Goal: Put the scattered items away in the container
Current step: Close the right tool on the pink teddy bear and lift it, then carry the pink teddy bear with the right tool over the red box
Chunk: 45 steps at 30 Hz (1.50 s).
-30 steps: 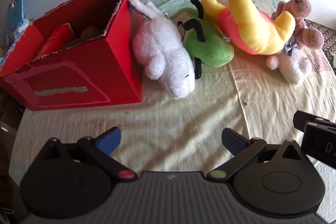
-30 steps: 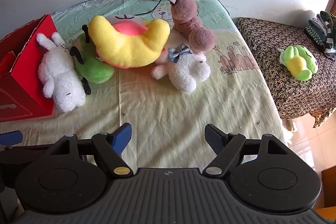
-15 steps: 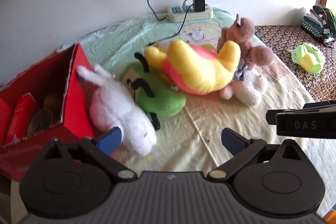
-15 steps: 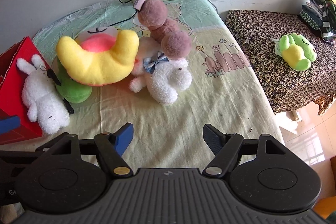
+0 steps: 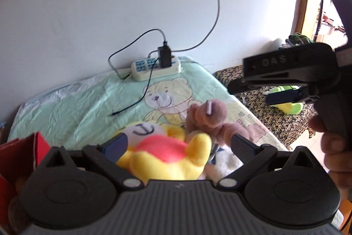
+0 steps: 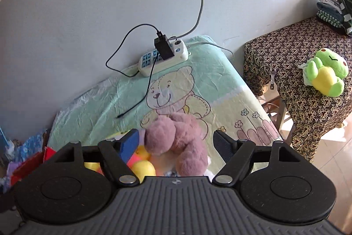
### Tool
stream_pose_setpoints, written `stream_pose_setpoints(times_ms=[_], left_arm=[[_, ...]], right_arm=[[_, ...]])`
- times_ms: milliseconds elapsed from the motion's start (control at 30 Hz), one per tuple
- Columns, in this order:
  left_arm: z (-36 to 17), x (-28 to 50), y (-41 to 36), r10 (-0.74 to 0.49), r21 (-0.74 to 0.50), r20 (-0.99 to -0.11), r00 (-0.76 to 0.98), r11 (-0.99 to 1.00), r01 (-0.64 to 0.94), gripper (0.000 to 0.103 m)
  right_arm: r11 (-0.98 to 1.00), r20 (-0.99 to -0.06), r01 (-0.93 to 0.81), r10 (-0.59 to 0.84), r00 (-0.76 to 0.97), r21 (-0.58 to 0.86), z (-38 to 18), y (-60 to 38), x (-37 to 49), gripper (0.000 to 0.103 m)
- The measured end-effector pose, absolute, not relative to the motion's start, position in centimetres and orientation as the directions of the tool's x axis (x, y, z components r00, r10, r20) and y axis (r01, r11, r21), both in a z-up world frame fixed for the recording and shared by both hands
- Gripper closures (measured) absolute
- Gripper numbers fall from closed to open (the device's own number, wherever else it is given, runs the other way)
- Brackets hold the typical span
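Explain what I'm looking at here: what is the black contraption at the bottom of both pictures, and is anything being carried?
Each picture comes from a fisheye camera mounted on a hand-held gripper, looking forward along its two jaws. There is no robot; a person holds one tool in each hand. In the left view, the left gripper is open, framing a yellow plush; the other tool appears at the right. In the right view, the right gripper is open around a mauve plush bear. Neither is closed on anything. The toys lie on a bed sheet printed with a bear, with a power strip at the wall. A red box sits at the left; a green frog plush is on the side table.
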State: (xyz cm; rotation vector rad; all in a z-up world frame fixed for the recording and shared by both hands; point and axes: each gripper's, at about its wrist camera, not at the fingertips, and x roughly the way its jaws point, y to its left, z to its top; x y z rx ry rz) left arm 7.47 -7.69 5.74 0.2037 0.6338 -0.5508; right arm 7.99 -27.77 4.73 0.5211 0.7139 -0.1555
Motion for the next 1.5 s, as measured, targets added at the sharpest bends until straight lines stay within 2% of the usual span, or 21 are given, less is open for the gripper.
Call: stream_pose_setpoints(times_ms=[133, 300, 400, 467, 500, 533, 567, 700, 800, 900, 967, 1133, 1500], left_arm=[[4.9, 9.0, -11.7, -0.466, 0.054, -0.612, 0.639, 0.781, 0.622, 0.002], [3.1, 11.0, -13.5, -0.450, 0.060, -0.650, 0.613, 0.773, 0.631, 0.002], [2.1, 12.1, -14.3, -0.437, 0.059, -0.672, 0.598, 0.773, 0.632, 0.015], [1.4, 12.9, -14.9, -0.428, 0.059, -0.686, 0.588, 0.773, 0.632, 0.034], [1.0, 13.3, -15.2, -0.424, 0.059, -0.693, 0.583, 0.773, 0.632, 0.039], [0.7, 13.7, -15.4, -0.420, 0.059, -0.700, 0.577, 0.772, 0.632, 0.051], [0.3, 14.1, -15.7, -0.415, 0.058, -0.707, 0.572, 0.772, 0.632, 0.058], [-0.4, 14.5, -16.0, -0.408, 0.056, -0.715, 0.568, 0.777, 0.627, 0.061], [-0.6, 14.6, -15.3, -0.418, 0.020, -0.716, 0.560, 0.788, 0.615, 0.064], [-0.8, 15.2, -14.8, -0.426, -0.014, -0.719, 0.549, 0.799, 0.601, 0.065], [-0.8, 15.2, -14.4, -0.427, -0.033, -0.720, 0.547, 0.808, 0.588, 0.071], [-0.4, 14.3, -13.8, -0.426, -0.052, -0.707, 0.564, 0.827, 0.559, 0.073], [4.2, 9.7, -9.6, -0.483, -0.142, -0.639, 0.599, 0.839, 0.524, 0.074]], right_arm=[[0.833, -0.703, 0.336, 0.087, 0.705, 0.440, 3.7, -29.8, 11.4, 0.021], [0.761, -0.766, 0.372, 0.244, 0.594, 0.531, -0.2, -32.5, 14.9, 0.021], [0.719, -0.770, 0.387, 0.322, 0.550, 0.577, -2.1, -33.7, 15.9, 0.021], [0.691, -0.767, 0.397, 0.370, 0.524, 0.604, -3.3, -34.0, 16.6, 0.021], [0.688, -0.768, 0.397, 0.381, 0.514, 0.607, -3.7, -34.0, 16.8, 0.021], [0.688, -0.770, 0.395, 0.392, 0.503, 0.609, -4.2, -34.0, 17.1, 0.021], [0.687, -0.772, 0.396, 0.400, 0.493, 0.609, -4.6, -33.8, 17.3, 0.021], [0.666, -0.761, 0.395, 0.438, 0.479, 0.633, -5.9, -33.3, 18.1, 0.021], [0.643, -0.740, 0.384, 0.480, 0.472, 0.662, -6.9, -33.4, 19.1, 0.034], [0.648, -0.737, 0.369, 0.496, 0.459, 0.666, -7.3, -33.1, 19.5, 0.035], [0.650, -0.732, 0.359, 0.497, 0.466, 0.670, -7.2, -33.0, 19.4, 0.038], [0.709, -0.722, 0.275, 0.461, 0.516, 0.649, -5.9, -31.8, 18.4, 0.042], [0.693, -0.576, 0.134, 0.458, 0.677, 0.708, -2.2, -29.0, 10.9, 0.044]])
